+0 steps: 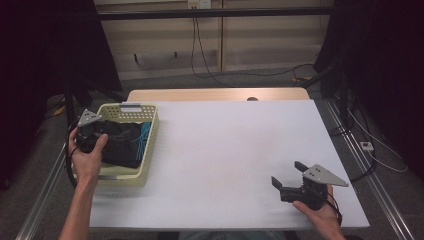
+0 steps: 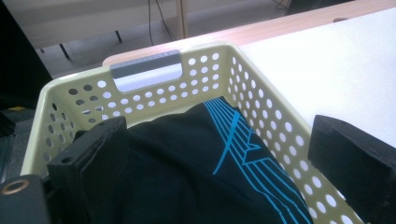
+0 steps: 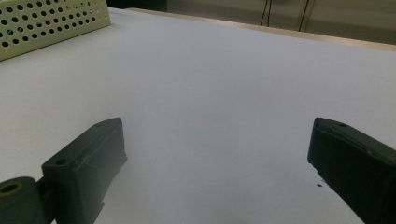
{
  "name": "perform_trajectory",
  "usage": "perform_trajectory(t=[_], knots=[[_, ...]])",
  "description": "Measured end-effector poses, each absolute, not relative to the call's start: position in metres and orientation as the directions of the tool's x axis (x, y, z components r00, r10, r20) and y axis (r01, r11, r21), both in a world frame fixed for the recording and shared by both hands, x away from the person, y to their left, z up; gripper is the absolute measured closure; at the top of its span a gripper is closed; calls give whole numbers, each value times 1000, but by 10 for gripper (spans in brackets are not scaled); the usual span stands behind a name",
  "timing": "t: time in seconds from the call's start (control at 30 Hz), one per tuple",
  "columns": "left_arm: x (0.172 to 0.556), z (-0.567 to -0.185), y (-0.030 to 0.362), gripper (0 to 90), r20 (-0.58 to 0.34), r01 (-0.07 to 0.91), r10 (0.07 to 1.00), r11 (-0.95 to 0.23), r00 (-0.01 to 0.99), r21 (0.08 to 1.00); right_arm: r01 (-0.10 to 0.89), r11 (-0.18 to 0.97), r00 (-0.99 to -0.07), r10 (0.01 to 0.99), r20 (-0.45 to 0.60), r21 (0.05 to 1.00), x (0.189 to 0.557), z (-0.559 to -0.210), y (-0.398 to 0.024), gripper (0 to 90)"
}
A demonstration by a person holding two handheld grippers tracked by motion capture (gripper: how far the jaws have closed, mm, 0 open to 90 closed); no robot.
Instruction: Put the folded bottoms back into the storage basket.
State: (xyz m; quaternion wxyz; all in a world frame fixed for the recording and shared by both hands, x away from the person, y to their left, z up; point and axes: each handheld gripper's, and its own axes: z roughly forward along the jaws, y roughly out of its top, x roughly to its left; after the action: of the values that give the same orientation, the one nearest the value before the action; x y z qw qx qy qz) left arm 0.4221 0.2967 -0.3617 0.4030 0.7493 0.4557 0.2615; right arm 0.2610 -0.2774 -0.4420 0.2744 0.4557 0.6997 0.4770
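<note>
one fixed overhead camera, two riding on the grippers

high view looks forward and down on the white table [image 1: 225, 150]; left gripper view sits close over the basket [image 2: 140, 79]; right gripper view skims low across the table, sharing the basket's corner [image 3: 51, 23].

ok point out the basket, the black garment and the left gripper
basket [image 2: 145, 77], left gripper view, far wall's grey label
black garment [image 2: 187, 168], left gripper view, dark fabric beside the blue lines
left gripper [image 1: 91, 131], high view, black body
</note>
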Motion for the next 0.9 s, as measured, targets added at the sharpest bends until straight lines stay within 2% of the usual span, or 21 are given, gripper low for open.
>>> perform_trajectory(t=[0.33,0.9], knots=[[403,-353,305,51,26,417,898,-229,439,880,377,130,-433,900,51,917,261,-442,-278,39],[381,-353,306,52,11,394,879,-225,477,891,380,127,-426,903,52,916,263,-442,-276,39]])
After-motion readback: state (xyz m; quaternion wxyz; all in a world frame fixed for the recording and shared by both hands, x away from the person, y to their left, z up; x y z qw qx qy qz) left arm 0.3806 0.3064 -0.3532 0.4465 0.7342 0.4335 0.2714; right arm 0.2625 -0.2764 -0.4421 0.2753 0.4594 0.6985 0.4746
